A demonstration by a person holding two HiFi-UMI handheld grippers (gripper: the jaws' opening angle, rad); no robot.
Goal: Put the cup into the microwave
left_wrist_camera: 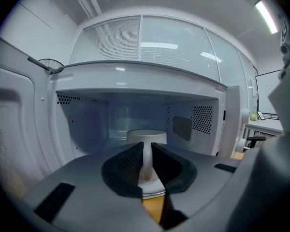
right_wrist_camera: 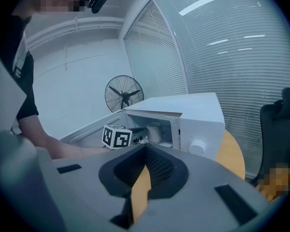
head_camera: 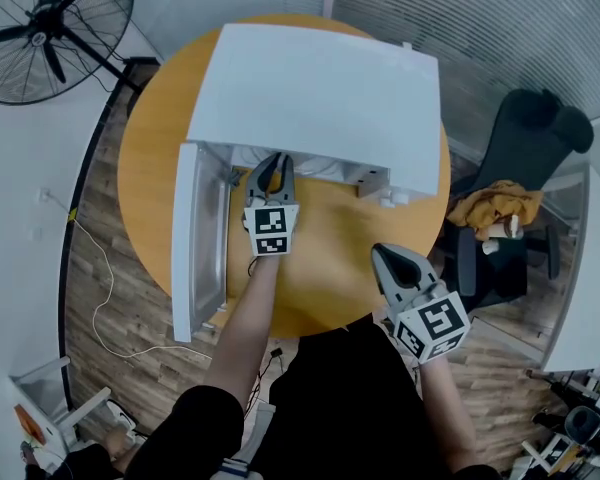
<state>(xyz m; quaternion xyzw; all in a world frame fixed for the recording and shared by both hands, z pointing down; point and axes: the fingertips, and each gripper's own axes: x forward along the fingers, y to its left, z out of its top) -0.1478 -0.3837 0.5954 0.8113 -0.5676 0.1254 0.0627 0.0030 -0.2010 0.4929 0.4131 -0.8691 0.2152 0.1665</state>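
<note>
The left gripper (left_wrist_camera: pixel 148 147) reaches into the mouth of the open microwave (head_camera: pixel 310 98), its jaws pinching the handle of the white cup (left_wrist_camera: pixel 147 136), which sits straight ahead of the fingertips inside the cavity. The door (head_camera: pixel 185 238) hangs open to that gripper's left. The right gripper (right_wrist_camera: pixel 145 151) hovers back over the near edge of the round table (head_camera: pixel 330 248), jaws pressed together with nothing between them.
</note>
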